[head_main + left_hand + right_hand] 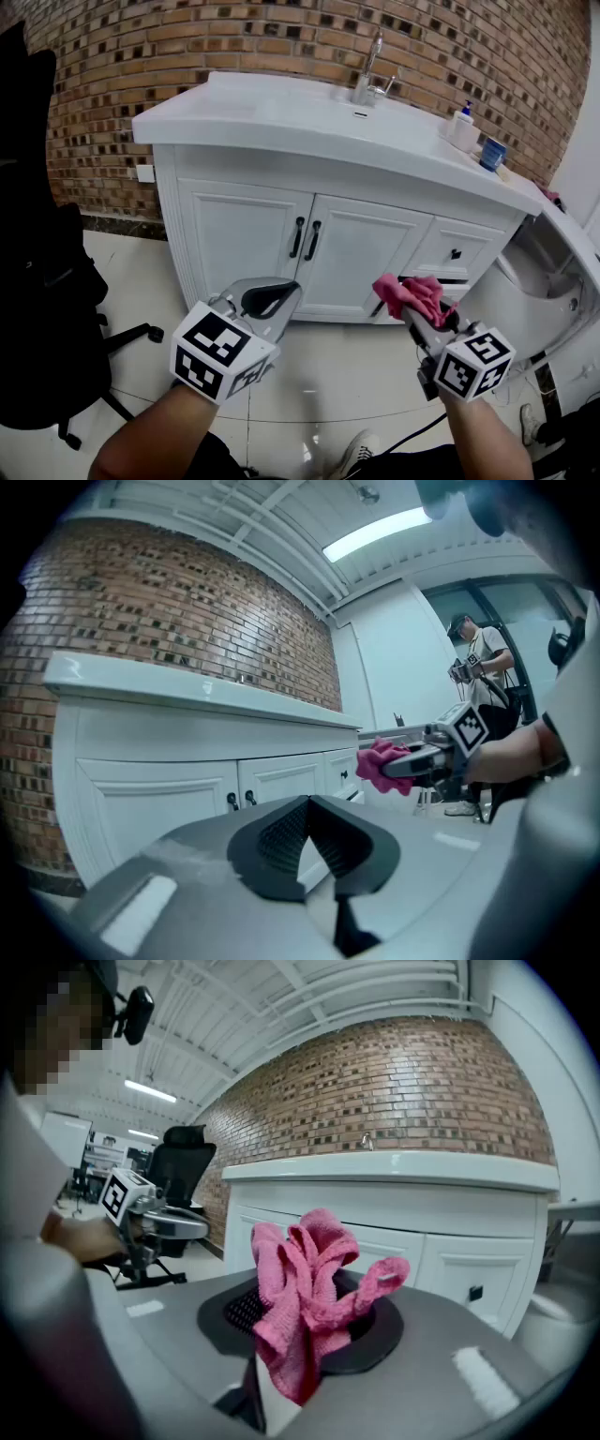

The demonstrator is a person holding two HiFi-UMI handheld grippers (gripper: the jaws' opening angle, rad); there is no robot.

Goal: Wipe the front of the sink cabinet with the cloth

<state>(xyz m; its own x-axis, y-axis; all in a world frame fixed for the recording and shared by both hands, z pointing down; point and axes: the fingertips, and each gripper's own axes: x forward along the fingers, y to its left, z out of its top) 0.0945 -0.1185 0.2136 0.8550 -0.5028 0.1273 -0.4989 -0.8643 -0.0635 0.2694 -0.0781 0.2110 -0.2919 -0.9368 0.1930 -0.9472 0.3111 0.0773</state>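
Note:
The white sink cabinet (356, 248) has two doors with black handles (305, 239) and drawers at its right. A crumpled pink cloth (410, 292) sticks up from my right gripper (398, 300), which is shut on it, a short way in front of the lower drawers and apart from them. In the right gripper view the cloth (305, 1302) covers the jaws, and the cabinet front (450, 1260) lies beyond. My left gripper (279, 292) is held low before the left door, shut and with nothing in it. The left gripper view shows the cloth (378, 764) off to the right.
A black office chair (37, 281) stands at the left. A white toilet (544, 281) sits right of the cabinet. On the counter are a faucet (367, 80), a soap bottle (462, 127) and a blue cup (491, 153). A cable (412, 436) crosses the tiled floor.

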